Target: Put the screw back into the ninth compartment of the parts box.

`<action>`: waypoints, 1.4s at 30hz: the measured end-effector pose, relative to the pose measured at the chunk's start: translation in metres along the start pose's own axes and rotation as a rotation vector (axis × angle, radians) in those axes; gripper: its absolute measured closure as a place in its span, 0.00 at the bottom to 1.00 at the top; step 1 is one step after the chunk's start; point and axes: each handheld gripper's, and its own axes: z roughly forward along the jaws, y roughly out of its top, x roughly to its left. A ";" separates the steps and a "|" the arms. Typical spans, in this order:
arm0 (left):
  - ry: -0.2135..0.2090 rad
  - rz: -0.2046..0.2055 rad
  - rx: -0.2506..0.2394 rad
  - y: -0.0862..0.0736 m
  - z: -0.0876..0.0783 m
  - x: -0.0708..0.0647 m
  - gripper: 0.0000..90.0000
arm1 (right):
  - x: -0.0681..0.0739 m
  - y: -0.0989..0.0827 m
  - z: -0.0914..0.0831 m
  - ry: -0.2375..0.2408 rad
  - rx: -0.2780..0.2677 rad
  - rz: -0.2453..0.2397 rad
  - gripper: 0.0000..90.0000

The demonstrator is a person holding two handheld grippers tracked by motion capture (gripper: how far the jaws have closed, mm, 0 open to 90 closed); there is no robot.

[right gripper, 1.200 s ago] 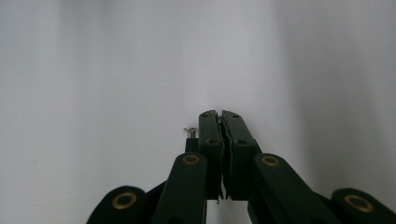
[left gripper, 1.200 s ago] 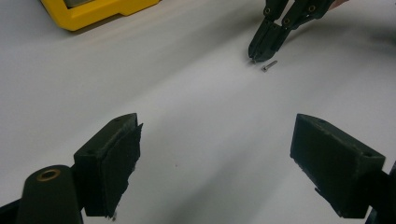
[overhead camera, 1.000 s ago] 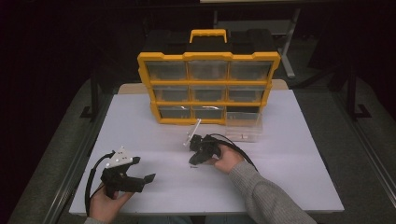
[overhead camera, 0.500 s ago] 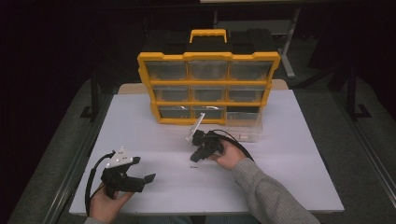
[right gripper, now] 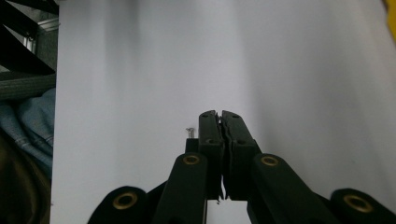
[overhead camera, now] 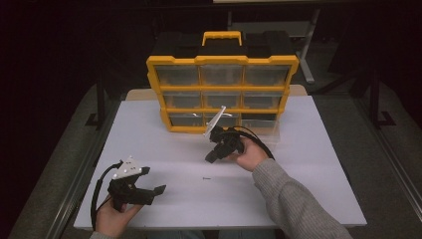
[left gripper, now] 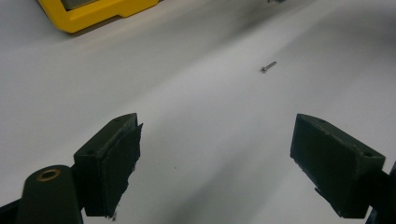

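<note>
High view: right tool (overhead camera: pixel 211 157) pinched shut, empty, above screw (overhead camera: pixel 207 177) | left tool (overhead camera: pixel 158 191) wide, idle | next: spread, drop over screw, pinch

Bright white table (overhead camera: pixel 308 199) — dark, dim surroundings.

The white surface (overhead camera: pixel 318 164) stands in a dim room; only its top is brightly lit. Around it the floor (overhead camera: pixel 393 169) is grey and shadowed. Behind the surface the background falls almost black, where a pale metal frame with a slanting leg (overhead camera: pixel 308 55) stands. Dark upright posts (overhead camera: pixel 374 99) flank the surface on both sides.
</note>
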 end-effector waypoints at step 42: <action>0.001 0.008 0.010 0.001 0.003 -0.001 0.17 | -0.048 -0.047 -0.114 -0.190 -0.091 0.158 0.96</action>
